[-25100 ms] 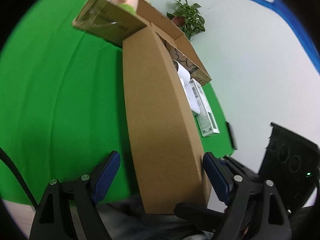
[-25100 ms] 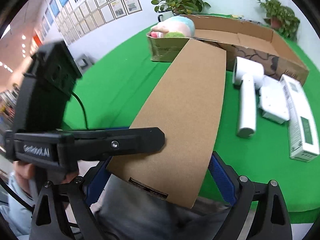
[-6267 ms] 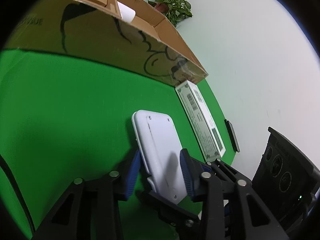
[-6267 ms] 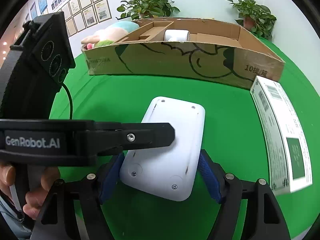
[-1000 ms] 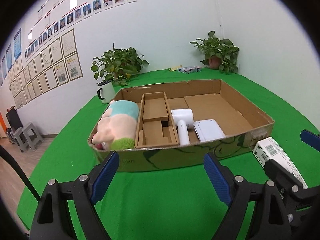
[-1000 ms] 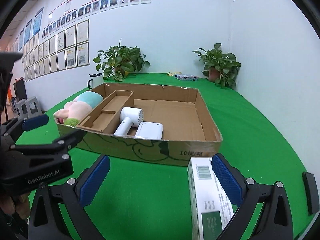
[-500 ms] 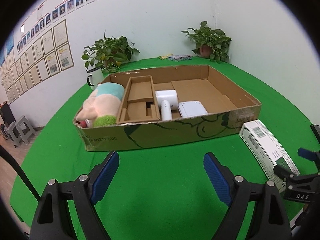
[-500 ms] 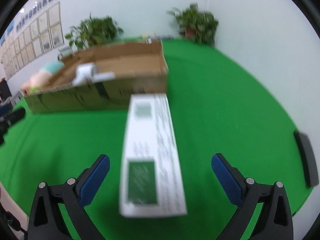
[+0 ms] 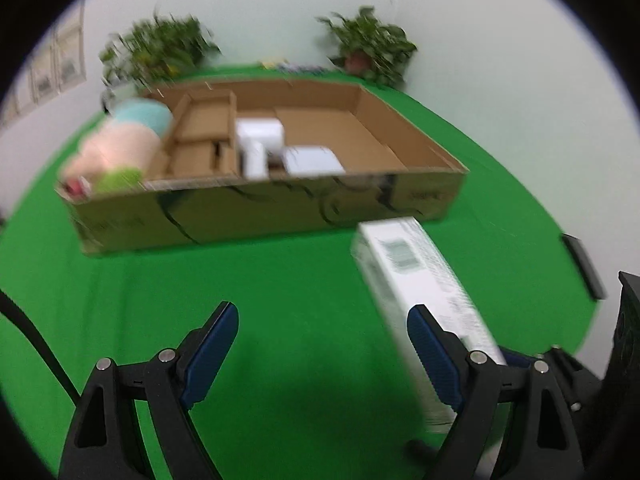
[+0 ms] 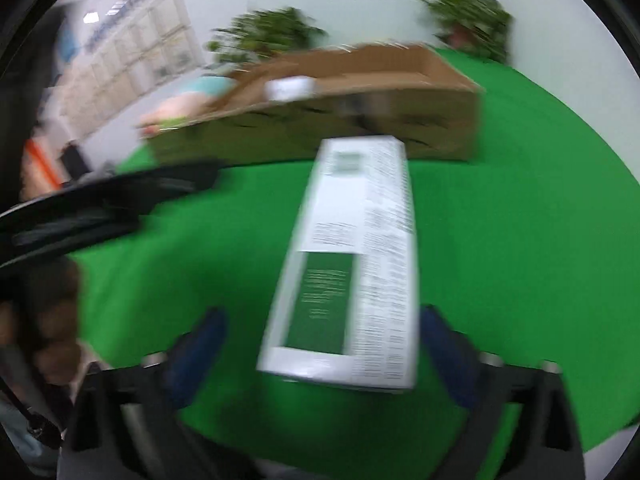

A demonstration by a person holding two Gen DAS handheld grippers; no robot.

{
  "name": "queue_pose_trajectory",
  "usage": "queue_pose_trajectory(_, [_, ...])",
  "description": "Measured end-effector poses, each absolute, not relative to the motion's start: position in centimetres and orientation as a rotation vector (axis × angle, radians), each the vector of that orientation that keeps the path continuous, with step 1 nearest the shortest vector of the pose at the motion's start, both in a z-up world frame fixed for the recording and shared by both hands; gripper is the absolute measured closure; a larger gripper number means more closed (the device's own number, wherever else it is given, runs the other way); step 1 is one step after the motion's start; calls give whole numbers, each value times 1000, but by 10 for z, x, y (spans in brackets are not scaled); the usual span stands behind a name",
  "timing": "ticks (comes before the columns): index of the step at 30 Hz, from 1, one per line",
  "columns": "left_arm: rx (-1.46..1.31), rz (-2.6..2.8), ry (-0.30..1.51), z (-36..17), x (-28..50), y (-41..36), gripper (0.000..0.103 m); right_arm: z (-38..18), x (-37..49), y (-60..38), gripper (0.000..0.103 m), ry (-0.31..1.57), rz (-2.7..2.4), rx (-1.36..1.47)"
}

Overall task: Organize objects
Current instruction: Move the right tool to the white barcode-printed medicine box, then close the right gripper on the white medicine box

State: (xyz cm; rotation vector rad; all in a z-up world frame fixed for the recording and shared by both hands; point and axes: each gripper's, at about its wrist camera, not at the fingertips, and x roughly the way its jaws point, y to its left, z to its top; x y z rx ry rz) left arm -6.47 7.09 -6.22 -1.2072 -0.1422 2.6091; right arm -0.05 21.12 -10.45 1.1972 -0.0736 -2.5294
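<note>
A long white box with a green label (image 10: 356, 256) lies on the green table just in front of the cardboard tray (image 10: 440, 128). My right gripper (image 10: 320, 344) is open, its jaws on either side of the box's near end without touching it. In the left wrist view the same box (image 9: 424, 280) lies at the right, partly behind the right finger (image 9: 432, 348). My left gripper (image 9: 322, 344) is open and empty above bare cloth. The tray (image 9: 260, 212) holds a plush toy (image 9: 120, 148), a cardboard insert (image 9: 200, 136), a white hair dryer (image 9: 256, 140) and a white flat device (image 9: 312, 160).
Potted plants (image 9: 372, 44) stand along the back wall. A dark flat object (image 9: 580, 264) lies near the table's right edge. The left gripper's black body (image 10: 100, 200) crosses the left of the right wrist view. Both views are motion-blurred.
Both grippers dropped lower and closer to the table. The right gripper came up to the white box's near end, and the left gripper swung right toward the box.
</note>
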Motion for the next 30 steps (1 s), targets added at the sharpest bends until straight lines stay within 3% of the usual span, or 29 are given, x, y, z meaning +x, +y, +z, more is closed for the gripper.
queue_pose_trajectory(5, [-1277, 2330, -344, -86, -79, 71, 17, -104, 8, 191, 1, 6, -2545, 1149])
queue_pose_trajectory(13, [-1300, 2109, -503, -105, -108, 84, 18, -104, -12, 207, 1, -90, -2634, 1242])
queue_pose_trajectory(16, [-1299, 2066, -512, -107, -110, 88, 20, -105, -16, 207, 5, -108, -2648, 1243])
queue_pose_trajectory(22, [-1288, 2018, -537, -110, -101, 92, 20, -114, -17, 223, 33, -80, -2699, 1310])
queue_pose_trajectory(30, [-1284, 1993, -617, -113, -98, 92, 22, -109, -23, 214, 32, -15, -2696, 1269])
